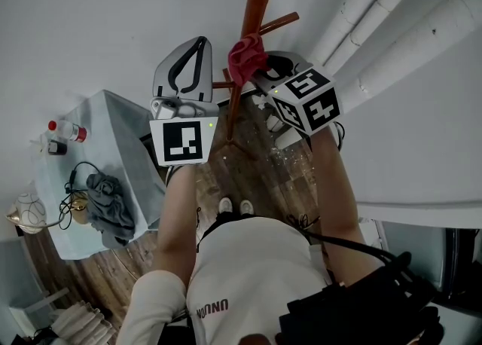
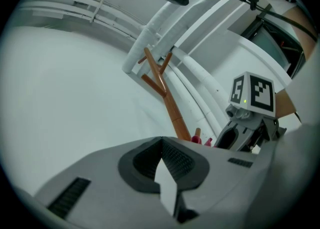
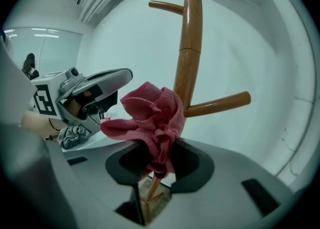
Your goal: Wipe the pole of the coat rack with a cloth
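Note:
The brown wooden coat rack pole rises against the white wall, with pegs branching off it. A crumpled red cloth is pinched in my right gripper, which is shut on it. The cloth presses against the pole just below a peg. In the head view the cloth sits on the pole between both grippers. My left gripper hovers just left of the pole, jaws shut with nothing in them. From the left gripper view the pole stands beyond, apart from the tips.
A table with a pale blue cover stands at the left, carrying a grey garment, cables and a red-capped bottle. White pipes run along the wall to the right. The person's feet stand on the wood floor by the rack's base.

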The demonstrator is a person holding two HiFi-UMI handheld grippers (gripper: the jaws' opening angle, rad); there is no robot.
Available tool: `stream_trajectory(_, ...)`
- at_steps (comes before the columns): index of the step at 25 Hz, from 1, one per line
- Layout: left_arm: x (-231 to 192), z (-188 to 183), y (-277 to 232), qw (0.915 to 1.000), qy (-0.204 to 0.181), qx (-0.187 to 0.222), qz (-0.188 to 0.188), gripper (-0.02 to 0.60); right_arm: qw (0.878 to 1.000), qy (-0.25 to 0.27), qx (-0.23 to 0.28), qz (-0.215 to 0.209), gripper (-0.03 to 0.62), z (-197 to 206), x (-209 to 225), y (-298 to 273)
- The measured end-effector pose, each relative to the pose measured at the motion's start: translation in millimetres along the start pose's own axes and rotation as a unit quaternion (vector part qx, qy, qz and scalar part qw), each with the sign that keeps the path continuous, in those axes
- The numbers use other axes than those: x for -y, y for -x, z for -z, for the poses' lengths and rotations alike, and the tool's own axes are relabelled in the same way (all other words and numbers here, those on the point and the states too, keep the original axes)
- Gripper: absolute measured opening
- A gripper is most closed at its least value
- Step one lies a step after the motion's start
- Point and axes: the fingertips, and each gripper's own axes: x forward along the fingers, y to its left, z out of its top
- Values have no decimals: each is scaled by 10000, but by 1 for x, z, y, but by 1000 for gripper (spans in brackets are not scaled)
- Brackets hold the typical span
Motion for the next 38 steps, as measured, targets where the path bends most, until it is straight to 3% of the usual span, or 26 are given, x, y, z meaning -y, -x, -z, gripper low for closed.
stream_trajectory(11, -4, 2, 4, 10000, 48, -25, -71, 12, 9997, -9, -235, 11, 127, 1, 0, 11)
stream_trajectory(38, 2, -5, 12, 9996, 277, 59, -68, 12, 9996, -138, -172, 163, 124, 9, 2, 51)
